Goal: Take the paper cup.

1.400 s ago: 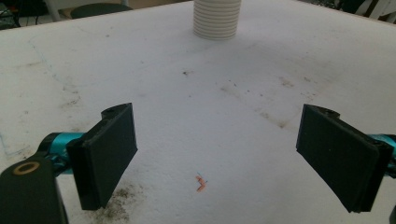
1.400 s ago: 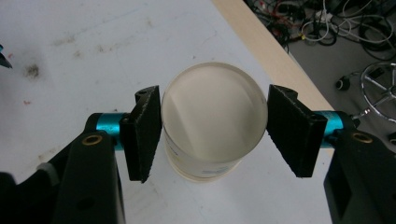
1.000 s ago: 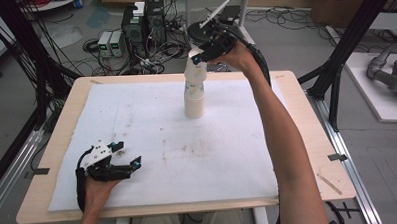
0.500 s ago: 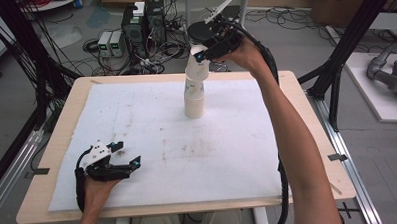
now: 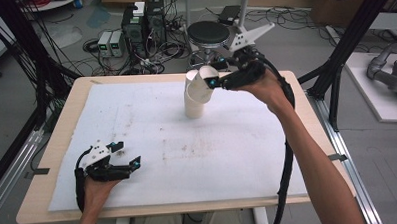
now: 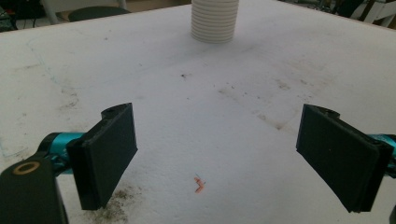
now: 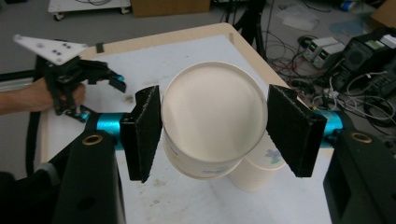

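Observation:
A stack of white paper cups stands on the white sheet at the far middle of the table; in the left gripper view the ribbed stack is straight ahead. My right gripper is shut on one paper cup, tilted just above the stack. The right gripper view looks into that cup, a black pad on each side of it, with the stack below. My left gripper rests open at the front left, nothing between its jaws.
A white sheet covers the wooden table. A small orange scrap lies just ahead of the left jaws. Behind the table are a black stool, boxes with cables on the floor, and black frame posts at both sides.
My right hand has swung to the right and nearer with the cup, which has tipped off the stack's top. The left hand has stayed where it was.

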Motion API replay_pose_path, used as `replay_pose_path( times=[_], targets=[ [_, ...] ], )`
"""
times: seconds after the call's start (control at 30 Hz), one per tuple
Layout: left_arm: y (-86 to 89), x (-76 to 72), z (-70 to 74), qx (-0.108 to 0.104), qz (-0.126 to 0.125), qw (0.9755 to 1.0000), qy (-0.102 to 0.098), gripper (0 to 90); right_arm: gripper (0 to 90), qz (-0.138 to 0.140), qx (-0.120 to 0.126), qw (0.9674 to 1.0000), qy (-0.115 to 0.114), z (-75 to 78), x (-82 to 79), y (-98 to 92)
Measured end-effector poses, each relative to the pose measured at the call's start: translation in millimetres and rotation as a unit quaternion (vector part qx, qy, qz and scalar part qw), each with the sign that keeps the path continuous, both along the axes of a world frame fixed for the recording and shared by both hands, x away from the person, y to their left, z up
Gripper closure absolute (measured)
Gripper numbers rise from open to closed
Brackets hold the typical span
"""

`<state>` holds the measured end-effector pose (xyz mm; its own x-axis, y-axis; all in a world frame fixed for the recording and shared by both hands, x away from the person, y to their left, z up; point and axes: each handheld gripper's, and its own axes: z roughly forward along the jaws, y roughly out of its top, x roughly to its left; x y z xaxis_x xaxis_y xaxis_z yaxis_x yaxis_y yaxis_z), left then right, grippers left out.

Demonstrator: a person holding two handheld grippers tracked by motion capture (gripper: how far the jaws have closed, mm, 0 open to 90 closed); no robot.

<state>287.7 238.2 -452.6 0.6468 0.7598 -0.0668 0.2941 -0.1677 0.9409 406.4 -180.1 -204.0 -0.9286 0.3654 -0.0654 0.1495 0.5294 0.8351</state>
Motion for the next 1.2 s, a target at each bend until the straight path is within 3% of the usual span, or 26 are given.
replay_pose_path(
  times=[0.13,0.3,0.37,0.43,0.8,1.0,1.2],
  targets=[
    [0.3,-0.7,0.1,0.0,-0.007,1.0,-0.003,12.1,38.6,0.025,0.029,0.9992,-0.008,-18.8,-21.3,-11.3],
    [-0.1,-0.6,0.1,0.0,-0.008,1.0,-0.002,12.1,38.6,0.033,0.056,0.9979,-0.009,-44.3,-41.0,-22.4],
    [0.1,-0.5,0.1,0.0,-0.009,1.0,-0.002,12.1,38.6,0.037,0.062,0.9973,-0.01,-49.1,-44.4,-23.6],
    [0.9,-1.1,0.0,-0.004,-0.01,0.9999,-0.004,12.1,38.6,0.042,0.079,0.9959,-0.009,-62.5,-52.5,-24.8],
    [2.9,-1.5,0.0,-0.012,-0.019,0.9997,-0.007,12.1,38.6,0.057,0.123,0.9908,-0.002,-121.6,-80.4,-23.2],
    [4.1,-1.8,-0.2,-0.018,-0.028,0.9994,-0.01,12.2,38.6,0.069,0.14,0.9877,0.0,-134.8,-88.2,-21.9],
    [3.8,-2.0,-0.2,-0.016,-0.028,0.9994,-0.011,12.2,38.6,0.068,0.146,0.987,0.004,-144.2,-86.6,-22.4]
  ],
)
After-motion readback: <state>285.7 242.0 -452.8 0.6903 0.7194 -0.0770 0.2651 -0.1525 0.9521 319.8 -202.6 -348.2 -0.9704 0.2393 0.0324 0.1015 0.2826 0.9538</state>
